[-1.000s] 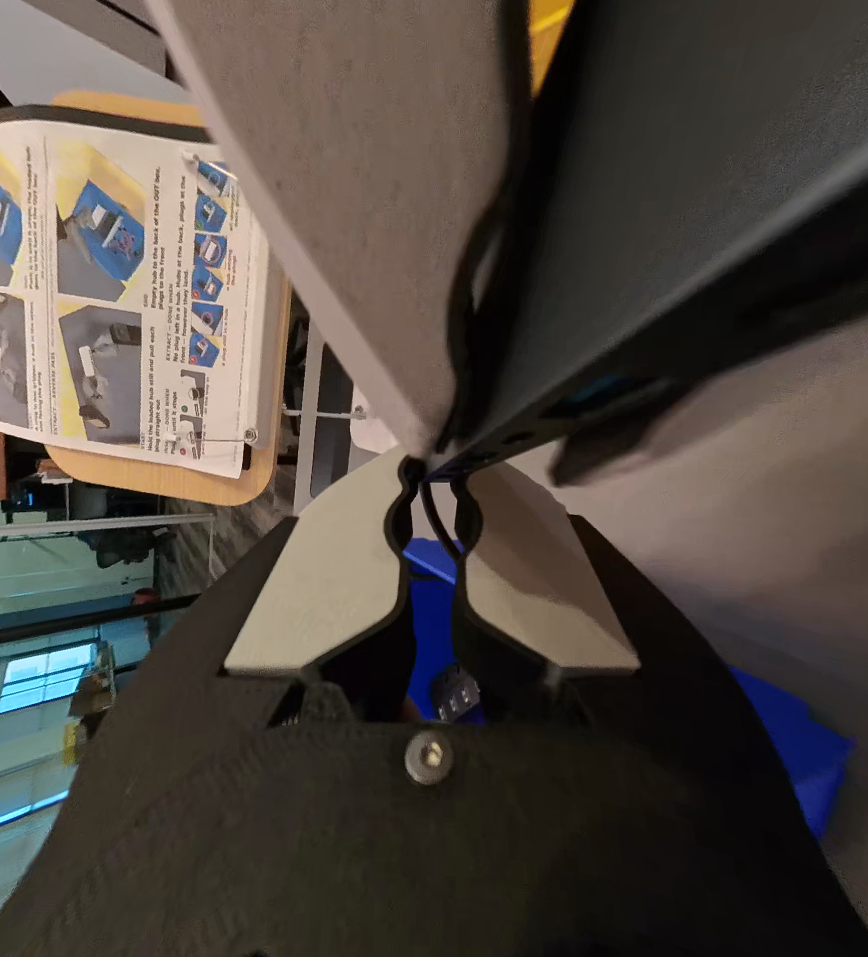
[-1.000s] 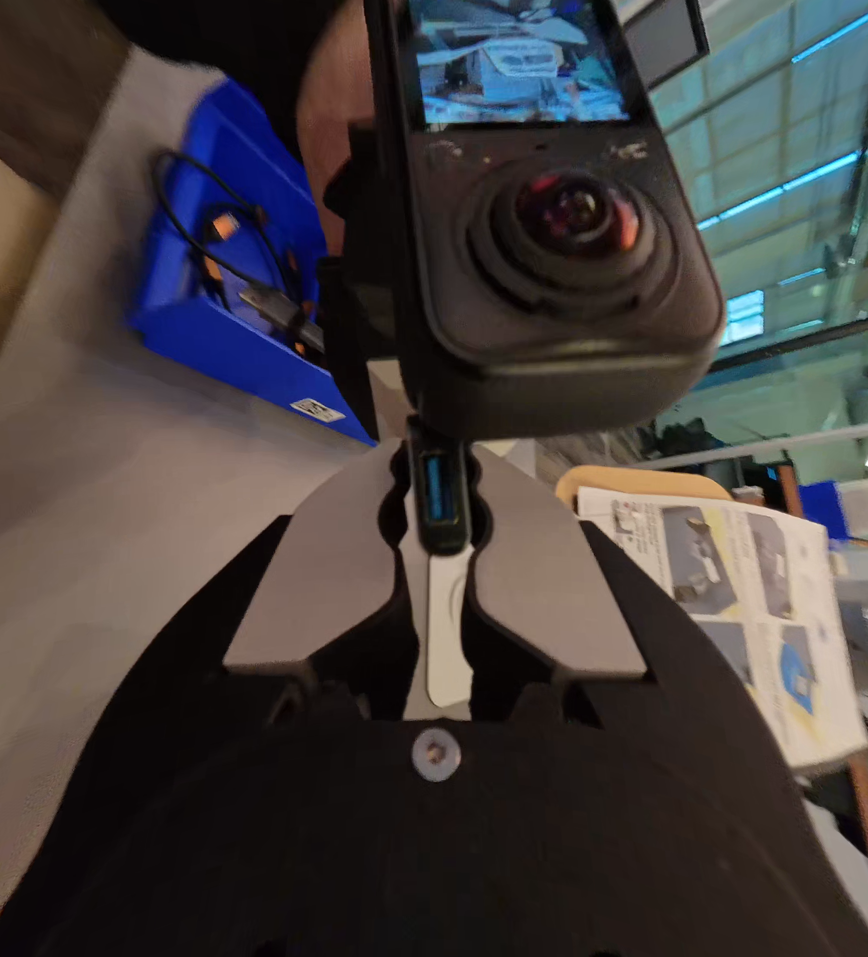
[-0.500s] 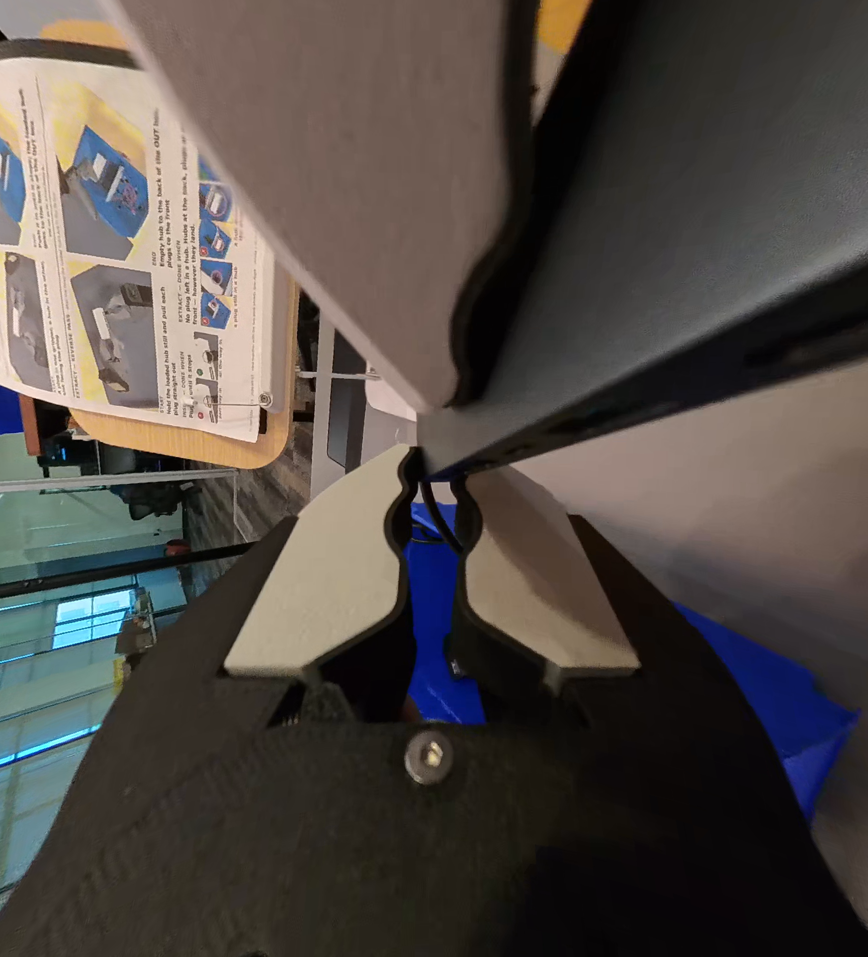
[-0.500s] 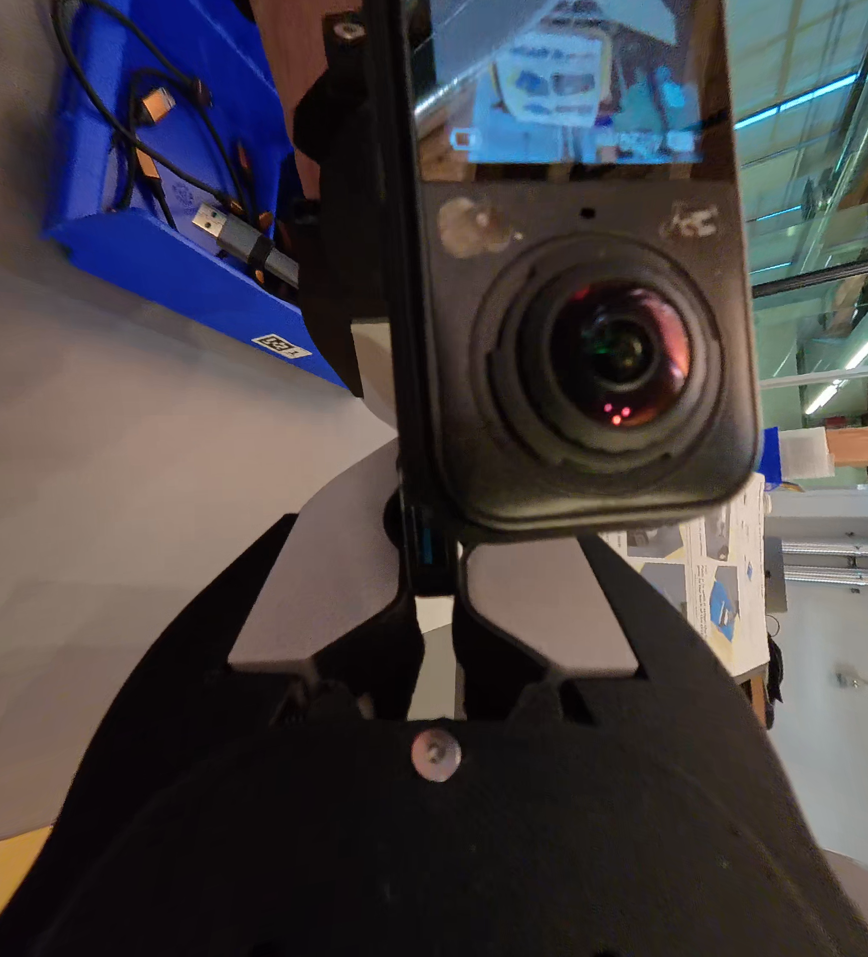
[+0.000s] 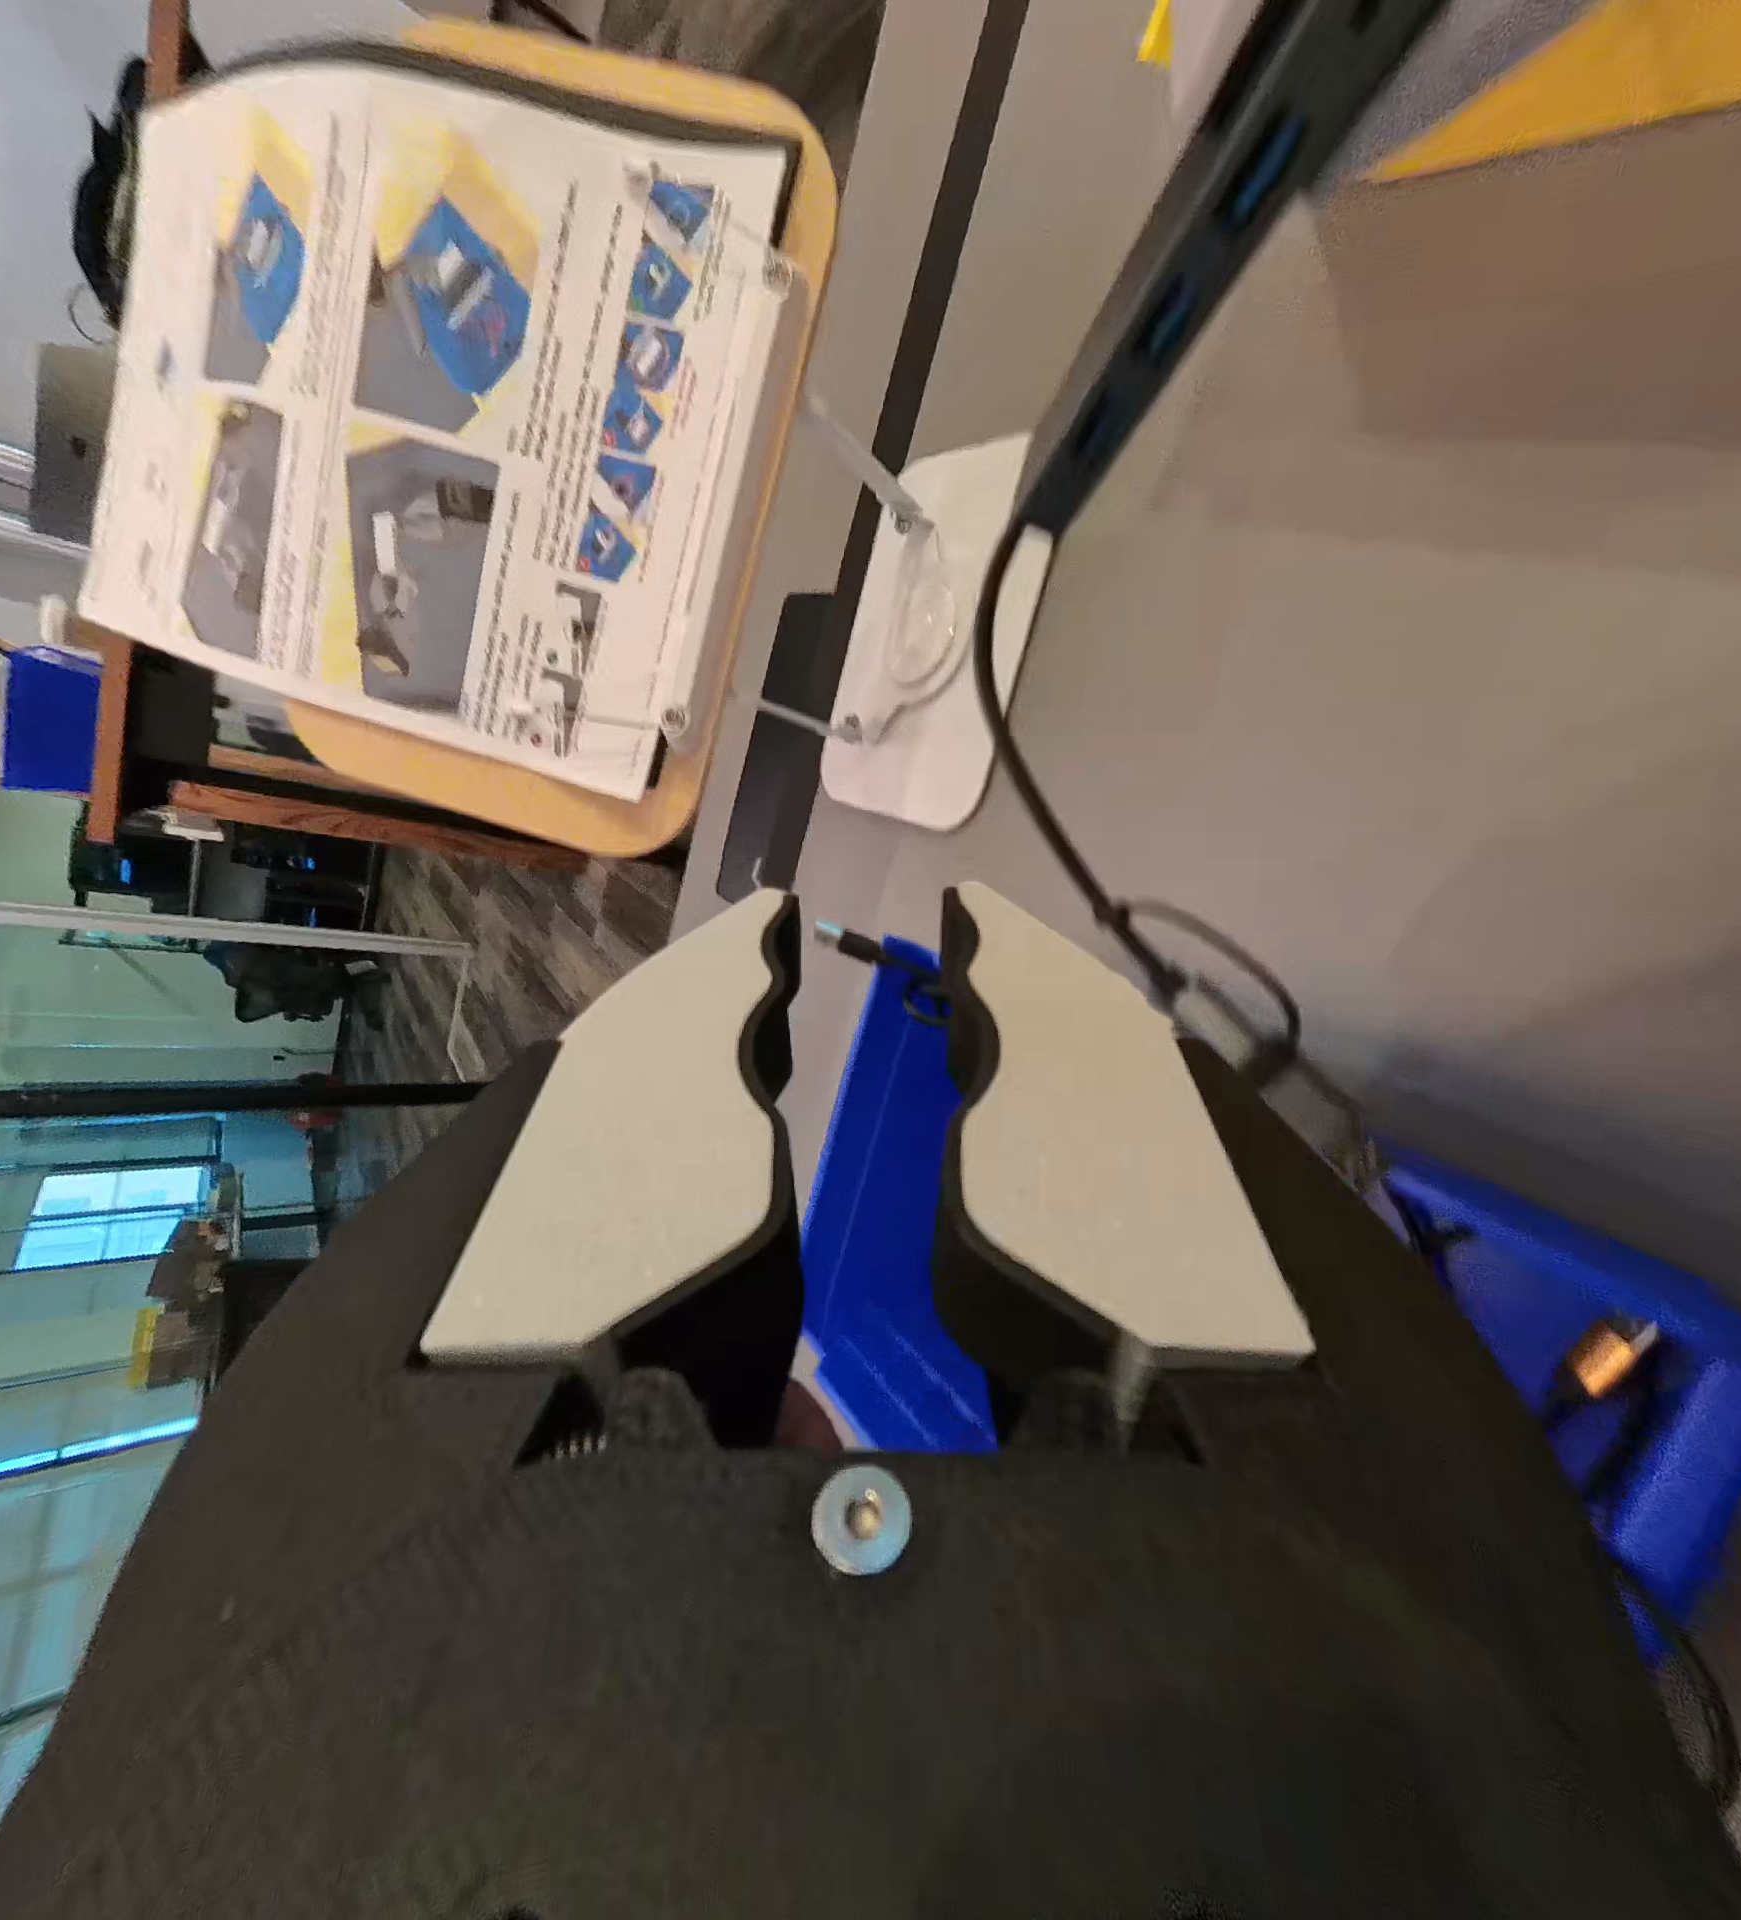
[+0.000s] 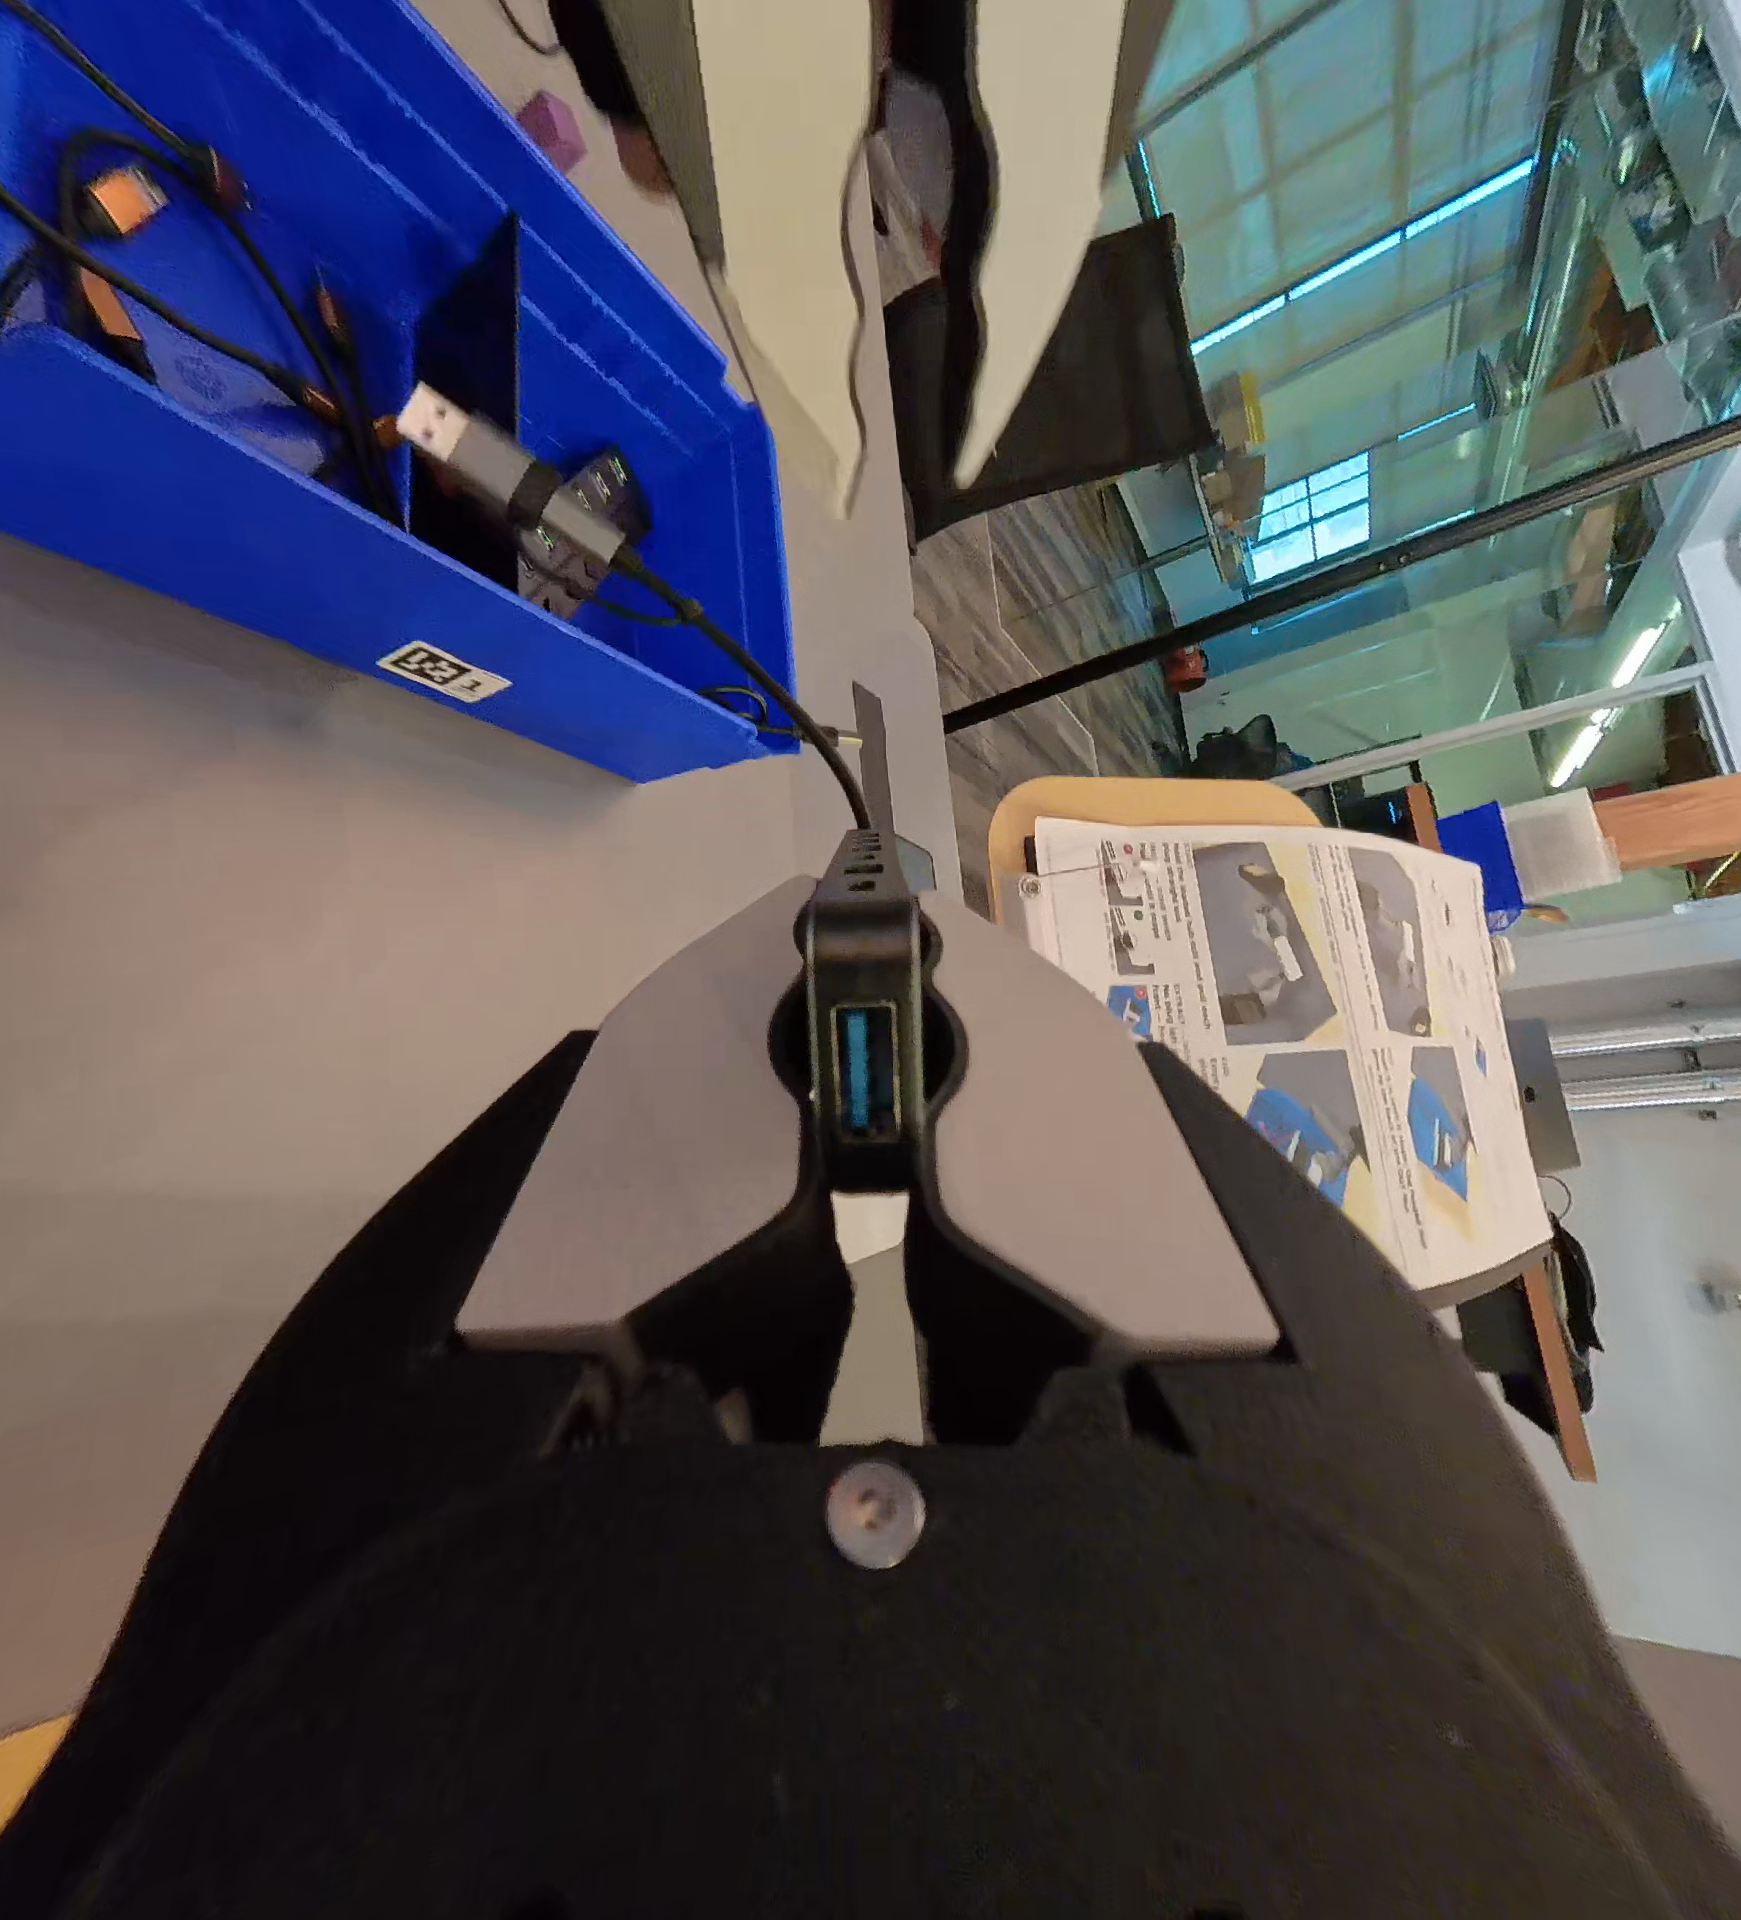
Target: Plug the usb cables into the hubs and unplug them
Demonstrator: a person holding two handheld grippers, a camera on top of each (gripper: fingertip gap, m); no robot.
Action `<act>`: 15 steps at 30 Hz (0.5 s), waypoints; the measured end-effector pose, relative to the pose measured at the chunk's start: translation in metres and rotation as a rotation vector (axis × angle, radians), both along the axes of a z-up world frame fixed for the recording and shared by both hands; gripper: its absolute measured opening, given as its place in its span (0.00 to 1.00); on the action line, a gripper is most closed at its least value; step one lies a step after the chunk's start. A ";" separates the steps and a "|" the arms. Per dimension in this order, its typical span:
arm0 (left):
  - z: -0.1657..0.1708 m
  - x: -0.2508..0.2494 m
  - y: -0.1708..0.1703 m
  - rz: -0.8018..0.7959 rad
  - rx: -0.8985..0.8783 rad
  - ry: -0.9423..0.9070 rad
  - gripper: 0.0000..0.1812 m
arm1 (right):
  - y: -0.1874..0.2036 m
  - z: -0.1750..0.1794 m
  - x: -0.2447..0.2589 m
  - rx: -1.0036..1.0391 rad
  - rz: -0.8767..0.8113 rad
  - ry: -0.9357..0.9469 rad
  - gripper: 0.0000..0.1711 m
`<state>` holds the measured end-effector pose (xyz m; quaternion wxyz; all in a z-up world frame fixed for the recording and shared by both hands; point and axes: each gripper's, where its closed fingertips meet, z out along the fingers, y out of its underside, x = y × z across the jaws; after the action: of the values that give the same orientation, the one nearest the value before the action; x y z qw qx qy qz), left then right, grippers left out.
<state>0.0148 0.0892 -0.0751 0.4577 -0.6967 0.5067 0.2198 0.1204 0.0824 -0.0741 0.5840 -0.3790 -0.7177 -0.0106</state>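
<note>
The black hub [image 6: 864,1039] sits clamped in the right gripper [image 6: 866,935], its blue ports [image 5: 1261,177] showing no plug. The left gripper [image 5: 871,925] is parted and empty, so plugging seems still ahead; loose cables lie in the blue bin [image 6: 253,561].

Printed instruction sheet [image 5: 450,436] on clear stand [image 5: 907,644], grey tabletop [image 6: 222,987]
</note>
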 end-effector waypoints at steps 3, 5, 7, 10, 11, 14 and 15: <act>-0.022 -0.029 -0.014 0.005 -0.130 0.053 0.15 | 0.010 -0.003 0.006 -0.007 -0.025 -0.002 0.06; -0.045 -0.052 -0.020 0.060 -0.217 0.067 0.15 | 0.016 -0.004 0.010 -0.015 -0.040 0.001 0.07; -0.073 -0.075 -0.026 0.098 -0.292 0.089 0.14 | 0.020 -0.004 0.013 -0.023 -0.050 0.013 0.07; -0.124 -0.102 -0.041 0.150 -0.451 0.129 0.15 | 0.025 -0.002 0.017 -0.032 -0.062 0.021 0.07; -0.138 -0.108 -0.045 0.159 -0.483 0.134 0.14 | 0.026 -0.002 0.018 -0.035 -0.063 0.023 0.07; -0.174 -0.114 -0.054 0.160 -0.560 0.178 0.13 | 0.027 -0.002 0.019 -0.034 -0.068 0.021 0.07; -0.183 -0.116 -0.055 0.167 -0.573 0.197 0.13 | 0.027 -0.002 0.019 -0.035 -0.067 0.022 0.07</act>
<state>-0.1009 0.0347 -0.2581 0.1716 -0.8118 0.5312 0.1712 0.1392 0.1095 -0.0760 0.5843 -0.4133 -0.6983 -0.0134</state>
